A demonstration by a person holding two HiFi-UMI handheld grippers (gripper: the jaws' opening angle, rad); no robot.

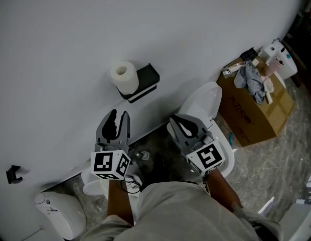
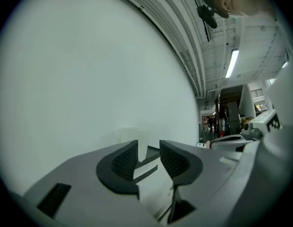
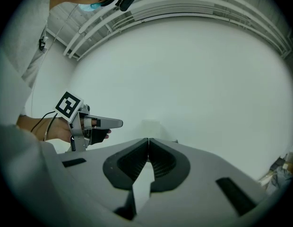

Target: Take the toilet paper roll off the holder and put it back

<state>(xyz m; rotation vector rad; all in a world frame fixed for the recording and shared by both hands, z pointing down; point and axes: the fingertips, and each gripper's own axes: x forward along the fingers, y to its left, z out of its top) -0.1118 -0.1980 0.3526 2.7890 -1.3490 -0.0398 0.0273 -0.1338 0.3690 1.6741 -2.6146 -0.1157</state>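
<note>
A white toilet paper roll (image 1: 124, 76) sits on a black holder (image 1: 147, 79) fixed to the white wall. My left gripper (image 1: 118, 116) is below the roll and well short of it. Its jaws stand a little apart with nothing between them. In the left gripper view the roll (image 2: 135, 137) and holder (image 2: 149, 161) show pale through the gap of the left gripper (image 2: 149, 154). My right gripper (image 1: 177, 121) is to the right, over the toilet, shut and empty. In the right gripper view the right gripper (image 3: 148, 142) has its tips touching, with the roll (image 3: 151, 126) faint beyond.
A white toilet (image 1: 205, 109) stands against the wall under my right gripper. A cardboard box (image 1: 253, 114) with cloths and bottles sits at the right. A white bin (image 1: 60, 212) is at lower left, and a small black hook (image 1: 14, 173) is on the wall.
</note>
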